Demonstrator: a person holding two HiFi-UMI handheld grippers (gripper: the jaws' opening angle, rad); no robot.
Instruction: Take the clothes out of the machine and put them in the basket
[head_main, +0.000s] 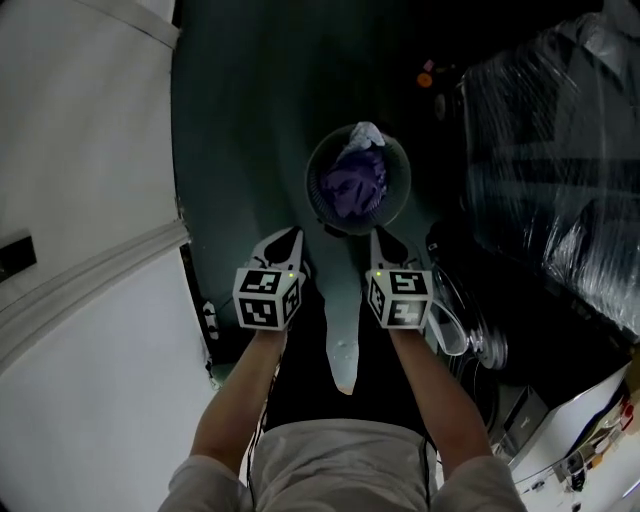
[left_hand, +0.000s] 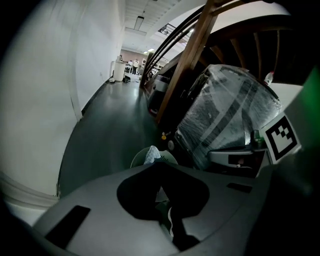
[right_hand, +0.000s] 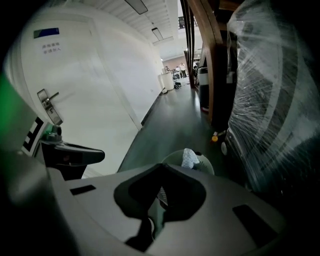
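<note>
Near first: left gripper (head_main: 288, 238) and right gripper (head_main: 381, 240) are level, side by side, both jaws pressed together with nothing visibly clamped, so probably free to reach again. At twelve o'clock beyond them, the basket (head_main: 309, 185) already holds purple clothes (head_main: 350, 188).

No legible text or labels
</note>
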